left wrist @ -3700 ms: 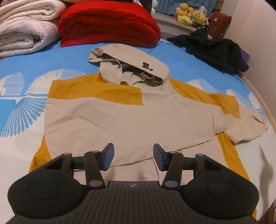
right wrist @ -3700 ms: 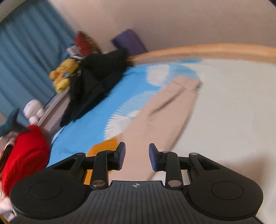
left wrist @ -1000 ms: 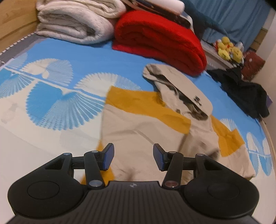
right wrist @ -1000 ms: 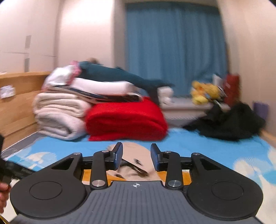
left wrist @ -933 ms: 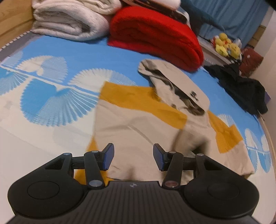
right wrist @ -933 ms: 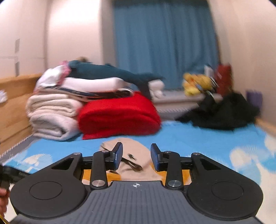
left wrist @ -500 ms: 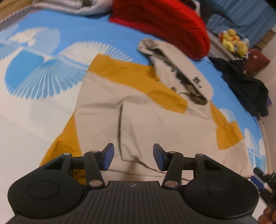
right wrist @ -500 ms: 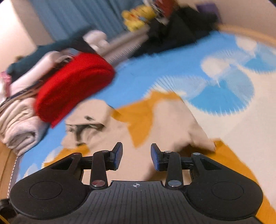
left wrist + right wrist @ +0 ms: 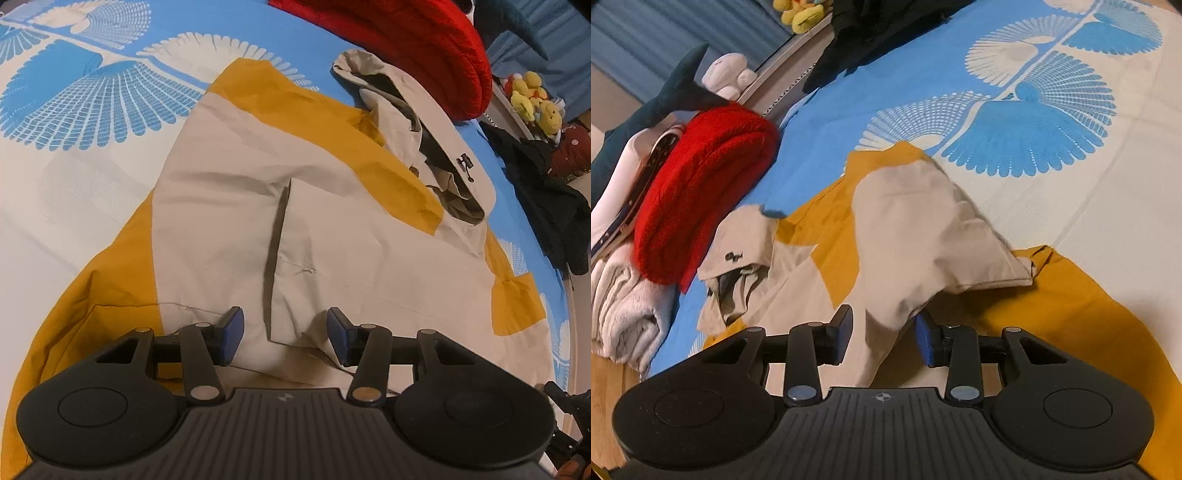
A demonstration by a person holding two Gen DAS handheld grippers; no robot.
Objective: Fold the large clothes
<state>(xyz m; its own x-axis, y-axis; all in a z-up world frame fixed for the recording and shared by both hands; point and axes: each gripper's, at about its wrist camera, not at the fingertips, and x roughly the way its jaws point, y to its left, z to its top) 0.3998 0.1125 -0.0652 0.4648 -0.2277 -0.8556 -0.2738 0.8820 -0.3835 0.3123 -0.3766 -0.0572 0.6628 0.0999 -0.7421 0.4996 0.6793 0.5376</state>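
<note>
The left gripper (image 9: 284, 338) is hanging just over the near hem of the jacket (image 9: 332, 229), its blue pads standing apart with nothing pinched. A folded edge of beige cloth is running straight away from the gap between them, and its loose corner is lying just ahead of the fingertips.

The right gripper (image 9: 882, 338) is sitting low over the other side of the jacket (image 9: 812, 295), jaws likewise parted. A beige sleeve (image 9: 923, 236) is bunching up directly in front and is dipping into the gap. The right-hand pad is half hidden behind the cloth, so whether it is touching I cannot tell; nothing looks clamped.

The jacket is lying flat on the bed (image 9: 74, 166), its hood (image 9: 424, 122) at the far end from both grippers and the hem nearest them, so its long axis is running away from the fingers. The sleeve is closer to the right gripper than any loose edge is to the left, so I would judge the right hand is the one placed to take hold first.
</note>
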